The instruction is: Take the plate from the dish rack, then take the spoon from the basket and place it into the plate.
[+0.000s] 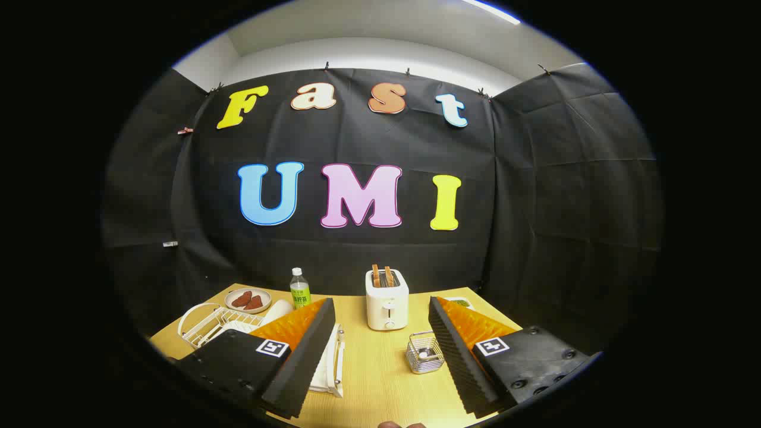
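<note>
The claw (380,333) hangs above the near edge of the wooden worktop (368,380), its fingers spread wide and holding nothing.

**Task items**
- The white wire dish rack (208,324) sits on the worktop beyond the left finger, partly hidden by it. A white rounded item (276,310) leans at the rack's far end, just behind the left fingertip. It is probably the plate, but too little shows to confirm.
- The small wire basket (424,352) stands just inside the right finger. A pale handle end shows inside it; it is judged to be the spoon.

**Other items**
- A white toaster (387,302) holding two slices stands ahead, between the fingers.
- A bottle with a green label (300,289) and a small dish of brown pieces (248,300) stand beyond the rack.

**Progress**
No step appears complete. The plate is not yet out on open worktop, and the basket is still loaded. Both removals and the final placement remain.
</note>
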Motion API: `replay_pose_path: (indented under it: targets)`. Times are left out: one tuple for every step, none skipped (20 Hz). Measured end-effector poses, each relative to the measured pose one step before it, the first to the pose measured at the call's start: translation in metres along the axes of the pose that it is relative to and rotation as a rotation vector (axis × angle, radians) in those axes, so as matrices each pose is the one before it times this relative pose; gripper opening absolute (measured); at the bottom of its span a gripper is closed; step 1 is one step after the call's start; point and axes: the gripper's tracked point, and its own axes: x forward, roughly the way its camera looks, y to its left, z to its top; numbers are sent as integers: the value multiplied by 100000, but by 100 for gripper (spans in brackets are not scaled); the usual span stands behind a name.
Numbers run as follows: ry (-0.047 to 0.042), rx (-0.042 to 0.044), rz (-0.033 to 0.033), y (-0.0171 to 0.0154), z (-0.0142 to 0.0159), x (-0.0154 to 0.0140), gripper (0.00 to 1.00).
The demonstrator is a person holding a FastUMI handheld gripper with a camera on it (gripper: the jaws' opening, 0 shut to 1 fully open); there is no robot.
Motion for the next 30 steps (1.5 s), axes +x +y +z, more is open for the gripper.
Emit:
replay_pose_path:
  targets:
    - [2, -3, 164, 139, 18, 5, 98]
    - [-27, -346, 135, 137, 11, -44, 98]
    - [-33, -348, 71, 44, -7, -2, 97]
    - [21, -178, 290, 73, 36, -12, 98]
    - [0, -46, 12, 25, 93, 86, 97]
    - [95, 37, 51, -34, 30, -20, 97]
    - [283, -73, -9, 19, -22, 103, 97]
    - [328, -99, -15, -60, -23, 34, 98]
    - [6, -113, -58, -39, 22, 103, 98]
    - [-111, -19, 3, -15, 41, 96, 97]
    - [150, 11, 117, 40, -2, 73, 97]
    - [240, 1, -74, -44, -34, 89, 98]
    - [89, 67, -66, -17, -45, 122, 98]
    - [115, 35, -36, -65, 7, 22, 98]
    - [-103, 12, -22, -5, 44, 28, 98]
    - [-237, -178, -122, -16, 38, -18, 98]
    - [-56, -213, 1, -84, 36, 10, 98]
    - [105, -50, 219, 52, -70, 29, 98]
    - [-36, 26, 26, -15, 19, -24, 97]
    - [108, 72, 125, 43, -158, 63, 97]
    - [441, -69, 126, 88, -114, 142, 98]
    - [689, -250, 130, 64, -213, 154, 98]
    - [793, -122, 280, 137, -198, 183, 98]
    - [482, 214, 746, 314, 28, 188, 98]
    - [4, 38, 604, 261, 105, 293, 98]
    - [-424, -599, 556, 276, 201, 415, 98]
    - [-305, -889, 307, 209, 207, 464, 98]
    - [3, -309, 800, 313, 121, 440, 98]
    - [380, 137, 1299, 585, 171, 486, 98]
    - [698, 81, 905, 523, 35, 626, 97]
